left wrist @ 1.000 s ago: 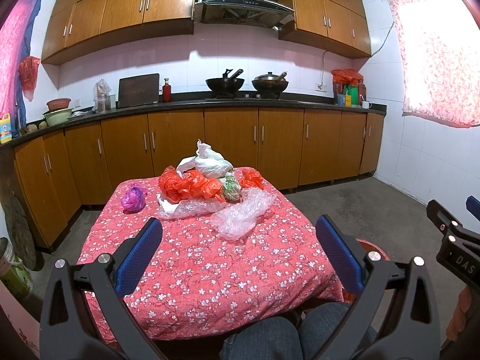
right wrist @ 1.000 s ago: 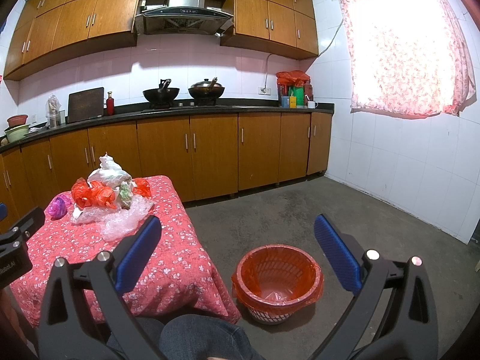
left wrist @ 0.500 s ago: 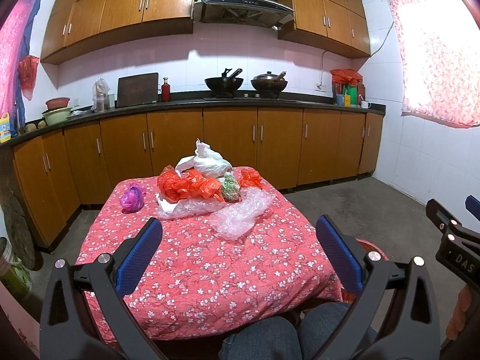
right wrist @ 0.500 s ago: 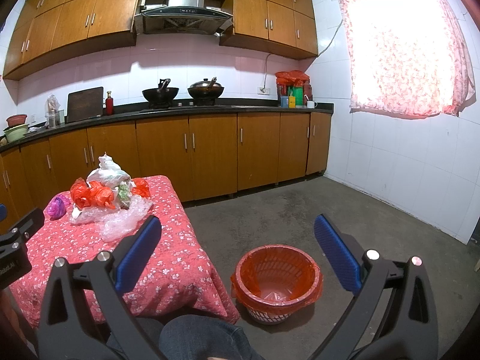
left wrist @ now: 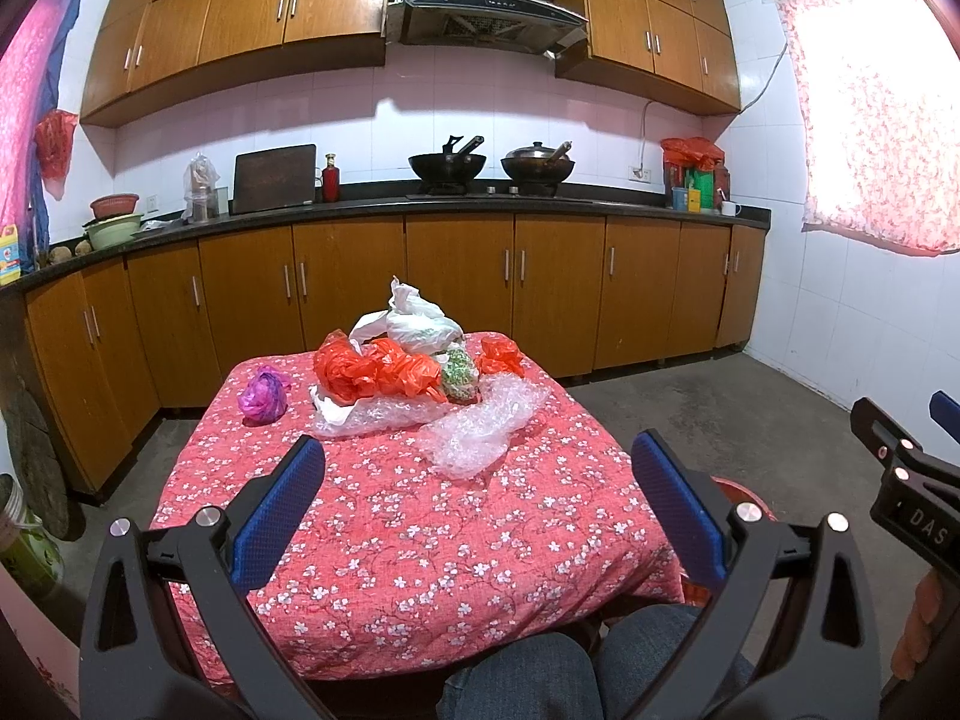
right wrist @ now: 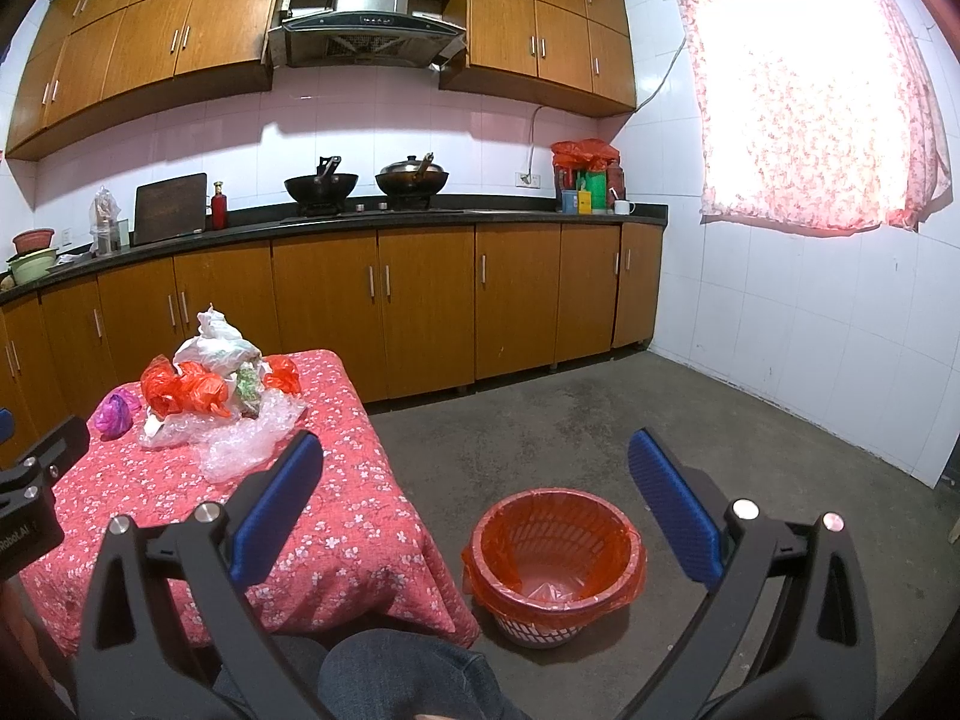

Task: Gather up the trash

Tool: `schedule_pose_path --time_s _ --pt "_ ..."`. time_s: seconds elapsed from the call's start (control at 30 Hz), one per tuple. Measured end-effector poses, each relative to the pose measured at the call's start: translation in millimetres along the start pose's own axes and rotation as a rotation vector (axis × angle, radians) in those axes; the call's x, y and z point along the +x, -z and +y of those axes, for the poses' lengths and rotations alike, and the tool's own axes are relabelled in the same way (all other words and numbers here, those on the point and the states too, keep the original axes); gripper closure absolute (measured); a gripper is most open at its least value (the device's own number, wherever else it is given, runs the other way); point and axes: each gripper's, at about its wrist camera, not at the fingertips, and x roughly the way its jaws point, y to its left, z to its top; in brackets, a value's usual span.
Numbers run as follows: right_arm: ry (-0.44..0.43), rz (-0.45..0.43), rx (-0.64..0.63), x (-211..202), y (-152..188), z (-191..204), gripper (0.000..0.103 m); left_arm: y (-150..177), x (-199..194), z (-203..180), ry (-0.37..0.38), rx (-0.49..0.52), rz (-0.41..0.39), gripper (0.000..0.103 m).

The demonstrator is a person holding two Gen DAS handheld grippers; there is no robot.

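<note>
Nothing moved; only right view shows bin whole

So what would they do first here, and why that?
Probably reach the left gripper forward to the clear bubble wrap, the nearest piece in the trash pile on the table. Both grippers are open and empty, and the red-lined waste basket waits on the floor by the right gripper.

Crumpled bags lie heaped on the table's far half; the bin stands right of it.
</note>
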Motion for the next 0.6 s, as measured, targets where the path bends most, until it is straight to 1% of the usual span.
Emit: schedule_pose_path --time_s 0.6 --pt "-0.004 0.004 -0.002 1.5 -2.1 1.4 0.004 1.1 1.1 0.6 -0.002 -0.001 0.002 0.002"
